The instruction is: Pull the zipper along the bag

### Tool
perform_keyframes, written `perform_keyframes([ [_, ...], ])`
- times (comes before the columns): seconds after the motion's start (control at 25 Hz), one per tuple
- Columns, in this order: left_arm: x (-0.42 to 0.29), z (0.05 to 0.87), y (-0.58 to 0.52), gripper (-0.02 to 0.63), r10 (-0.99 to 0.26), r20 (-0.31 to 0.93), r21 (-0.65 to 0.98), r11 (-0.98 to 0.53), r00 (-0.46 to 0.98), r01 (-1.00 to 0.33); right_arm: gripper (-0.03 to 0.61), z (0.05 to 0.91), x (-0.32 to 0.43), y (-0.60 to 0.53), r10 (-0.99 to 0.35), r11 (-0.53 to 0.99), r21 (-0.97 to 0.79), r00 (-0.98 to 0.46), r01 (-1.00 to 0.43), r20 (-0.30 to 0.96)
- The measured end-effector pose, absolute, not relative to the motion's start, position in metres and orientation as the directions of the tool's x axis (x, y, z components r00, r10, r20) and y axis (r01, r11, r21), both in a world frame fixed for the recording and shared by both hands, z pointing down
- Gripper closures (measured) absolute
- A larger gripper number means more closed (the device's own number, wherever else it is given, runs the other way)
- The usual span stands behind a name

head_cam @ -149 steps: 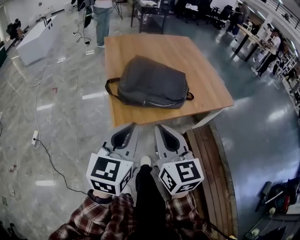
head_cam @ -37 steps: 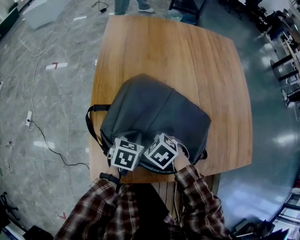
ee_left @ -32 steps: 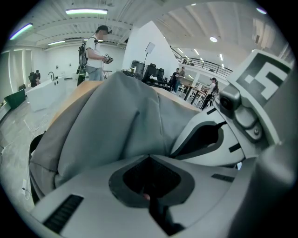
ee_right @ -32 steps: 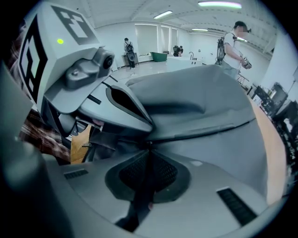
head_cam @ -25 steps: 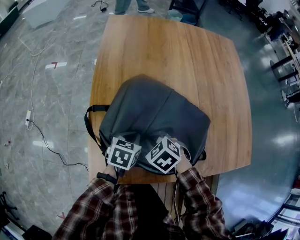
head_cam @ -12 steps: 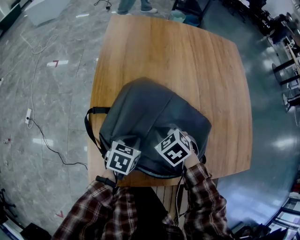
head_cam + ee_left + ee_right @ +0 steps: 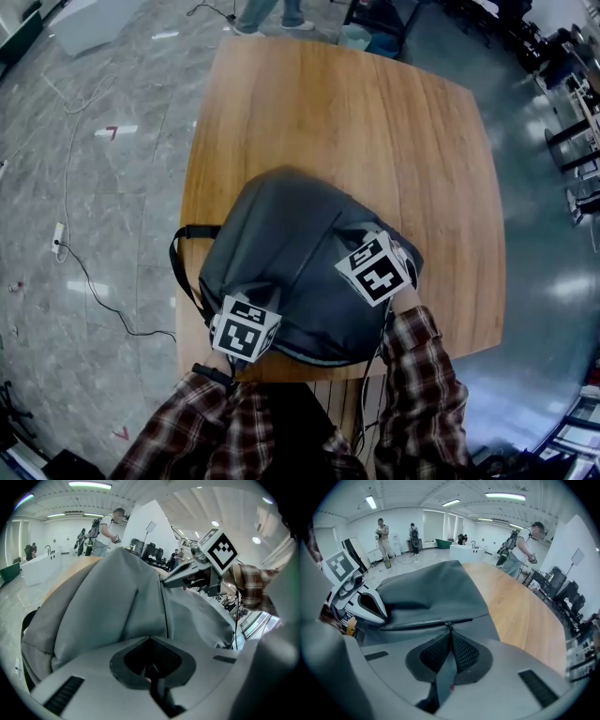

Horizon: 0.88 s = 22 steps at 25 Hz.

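Backpack (image 7: 300,234) on table (image 7: 375,112); right claw (image 7: 450,631) pinches its zipper (image 7: 419,623).

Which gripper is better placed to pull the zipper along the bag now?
Right. The right gripper has its jaws shut on the zipper pull; the left gripper pinches the bag at its near edge, likely just bracing it.

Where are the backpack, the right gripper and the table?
backpack (image 7: 291,234), head view, its grey top panel.
right gripper (image 7: 449,628), right gripper view, between its shut tips.
table (image 7: 375,122), head view, bare wood beyond the backpack.
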<state>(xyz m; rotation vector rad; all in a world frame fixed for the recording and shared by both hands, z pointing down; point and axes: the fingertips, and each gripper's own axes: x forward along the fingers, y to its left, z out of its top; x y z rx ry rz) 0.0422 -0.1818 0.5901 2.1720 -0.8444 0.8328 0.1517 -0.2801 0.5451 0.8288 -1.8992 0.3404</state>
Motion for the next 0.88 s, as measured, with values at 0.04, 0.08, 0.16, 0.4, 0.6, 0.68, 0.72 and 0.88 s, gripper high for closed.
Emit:
perform_keyframes([
  [0.04, 0.042, 0.59, -0.182, 0.606, -0.326, 0.738, 0.34, -0.577, 0.591, -0.743, 0.561, 0.544, 0.154, -0.283, -0.398, 0.728, 0.125, -0.267, -0.674, 0.878],
  [0.08, 0.042, 0.589, -0.182, 0.605, -0.325, 0.738, 0.341, -0.576, 0.592, -0.742, 0.563, 0.544, 0.155, -0.286, -0.398, 0.733, 0.132, -0.264, -0.667, 0.879],
  [0.16, 0.043, 0.589, -0.181, 0.605, -0.323, 0.737, 0.345, -0.576, 0.594, -0.742, 0.561, 0.543, 0.157, -0.291, -0.405, 0.735, 0.149, -0.252, -0.661, 0.879],
  [0.4, 0.042, 0.589, -0.183, 0.606, -0.326, 0.731, 0.351, -0.574, 0.6, -0.74, 0.56, 0.537, 0.174, -0.316, -0.447, 0.684, 0.158, -0.238, -0.712, 0.862],
  [0.6, 0.04, 0.592, -0.182, 0.606, -0.327, 0.731, 0.352, -0.571, 0.599, -0.742, 0.557, 0.543, 0.174, -0.317, -0.444, 0.669, 0.147, -0.232, -0.729, 0.866],
  [0.68, 0.04, 0.595, -0.183, 0.605, -0.322, 0.736, 0.351, -0.571, 0.595, -0.742, 0.557, 0.544, 0.173, -0.315, -0.447, 0.659, 0.134, -0.243, -0.74, 0.861],
  [0.72, 0.04, 0.596, -0.183, 0.606, -0.316, 0.739, 0.354, -0.569, 0.595, -0.742, 0.557, 0.544, 0.173, -0.314, -0.45, 0.657, 0.13, -0.248, -0.743, 0.858],
  [0.88, 0.038, 0.599, -0.183, 0.605, -0.301, 0.743, 0.369, -0.56, 0.598, -0.741, 0.557, 0.538, 0.174, -0.308, -0.47, 0.639, 0.126, -0.254, -0.759, 0.845],
])
